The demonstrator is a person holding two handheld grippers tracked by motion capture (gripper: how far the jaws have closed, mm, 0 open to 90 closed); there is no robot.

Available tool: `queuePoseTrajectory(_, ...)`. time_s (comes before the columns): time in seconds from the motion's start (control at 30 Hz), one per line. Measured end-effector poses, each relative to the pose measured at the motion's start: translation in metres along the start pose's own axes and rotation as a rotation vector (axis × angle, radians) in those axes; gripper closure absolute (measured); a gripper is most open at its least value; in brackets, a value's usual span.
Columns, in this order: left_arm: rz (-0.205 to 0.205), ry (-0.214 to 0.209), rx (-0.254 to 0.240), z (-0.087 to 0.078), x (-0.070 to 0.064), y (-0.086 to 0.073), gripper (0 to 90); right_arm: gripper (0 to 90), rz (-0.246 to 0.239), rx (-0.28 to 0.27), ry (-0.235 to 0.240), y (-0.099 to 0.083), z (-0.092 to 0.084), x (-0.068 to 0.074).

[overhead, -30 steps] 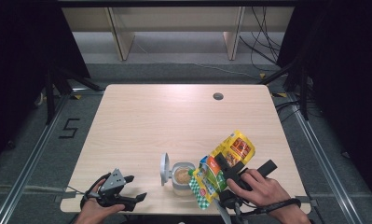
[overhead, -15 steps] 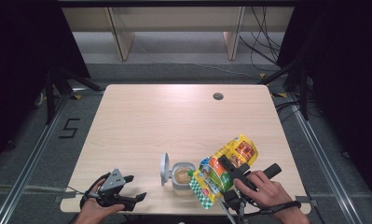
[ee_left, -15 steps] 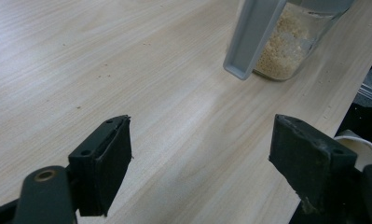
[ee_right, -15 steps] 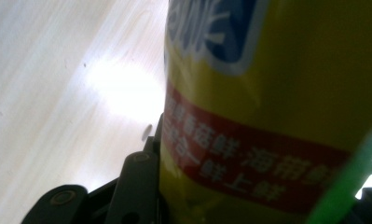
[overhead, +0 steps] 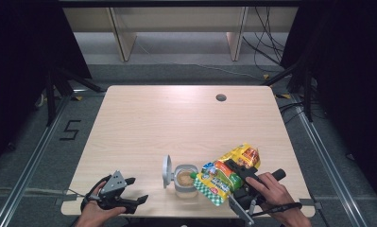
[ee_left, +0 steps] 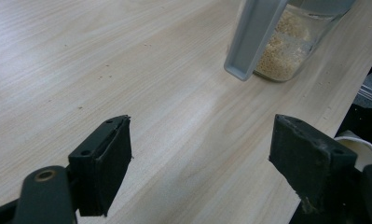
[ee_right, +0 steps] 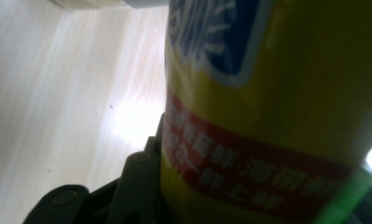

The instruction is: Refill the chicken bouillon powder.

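Bag (overhead: pixel 229 172), yellow with green and red print, sits at about 5 o'clock on the table (overhead: pixel 176 123), near the front edge, tilted with its low end toward the jar (overhead: pixel 185 179) at 9 o'clock of it. That end touches or overhangs the jar rim; cannot tell which. Right gripper (overhead: pixel 240 172) is clamped on the bag, fingers grasping it across the middle, the person's right hand (overhead: pixel 271 191) behind it at 4 o'clock. In the right gripper view the bag (ee_right: pixel 267 107) is pressed close against the lens, blurred, with a red band of text and a blue patch; pale table (ee_right: pixel 58 93) shows at 9 o'clock.

Jar is clear, square-ish, holding tan granules, standing upright at roughly 6 o'clock on the table. Its grey lid (overhead: pixel 167 171) is flipped up on the jar's 9 o'clock side. In the left gripper view the jar (ee_left: pixel 291 51) and lid (ee_left: pixel 253 42) lie at 1 o'clock, well apart from the fingers.

Left gripper (overhead: pixel 135 190) rests at 7 o'clock on the table by the front edge, held by the left hand (overhead: pixel 94 208). Its fingers (ee_left: pixel 106 163) are released, spread wide, nothing between them but bare wood.
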State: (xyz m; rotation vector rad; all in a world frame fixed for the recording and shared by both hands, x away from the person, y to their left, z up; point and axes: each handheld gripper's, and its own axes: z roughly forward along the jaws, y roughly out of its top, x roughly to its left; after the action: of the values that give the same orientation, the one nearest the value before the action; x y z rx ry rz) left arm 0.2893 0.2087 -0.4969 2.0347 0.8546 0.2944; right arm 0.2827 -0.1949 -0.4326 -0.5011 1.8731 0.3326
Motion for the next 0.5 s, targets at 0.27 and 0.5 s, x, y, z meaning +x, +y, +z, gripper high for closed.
queuePoseTrajectory(0.27,0.012,-0.007,0.011,0.000,0.001,0.000,20.1,67.9,0.175,-0.076,0.026,-0.015,0.009,0.008)
queuePoseTrajectory(0.5,0.027,0.005,0.029,-0.002,0.003,0.001,20.1,68.8,0.376,-0.120,0.071,-0.027,0.018,0.021)
